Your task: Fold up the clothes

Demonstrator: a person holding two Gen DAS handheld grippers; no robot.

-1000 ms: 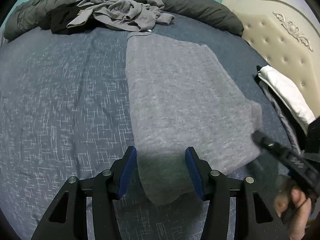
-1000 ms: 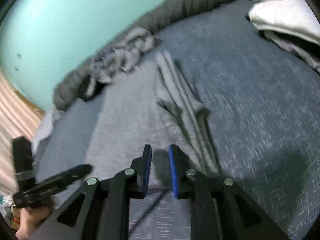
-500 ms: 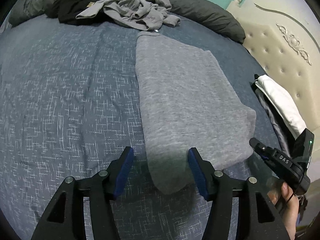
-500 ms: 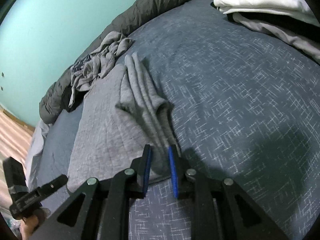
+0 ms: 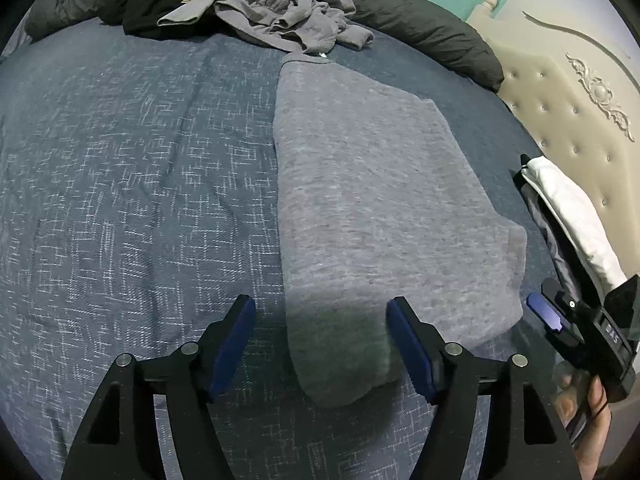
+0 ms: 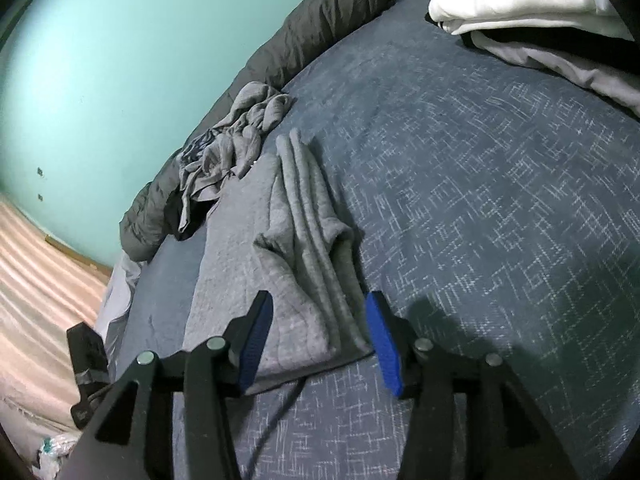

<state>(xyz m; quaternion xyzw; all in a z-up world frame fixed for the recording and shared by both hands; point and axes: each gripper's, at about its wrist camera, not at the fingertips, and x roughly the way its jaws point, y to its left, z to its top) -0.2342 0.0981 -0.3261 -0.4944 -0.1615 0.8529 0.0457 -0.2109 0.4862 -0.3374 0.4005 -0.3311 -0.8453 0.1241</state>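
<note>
Right hand-held gripper (image 6: 320, 344) spread wide over folded grey garment (image 6: 296, 264).

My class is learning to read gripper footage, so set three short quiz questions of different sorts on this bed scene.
1. True or false: the right gripper is shut on the grey garment.
2. Which lies nearest the headboard? A unfolded clothes pile; B folded stack; C grey garment.
3. Fill in: the left gripper is ____.

Key: 1 false; 2 B; 3 open.
</note>
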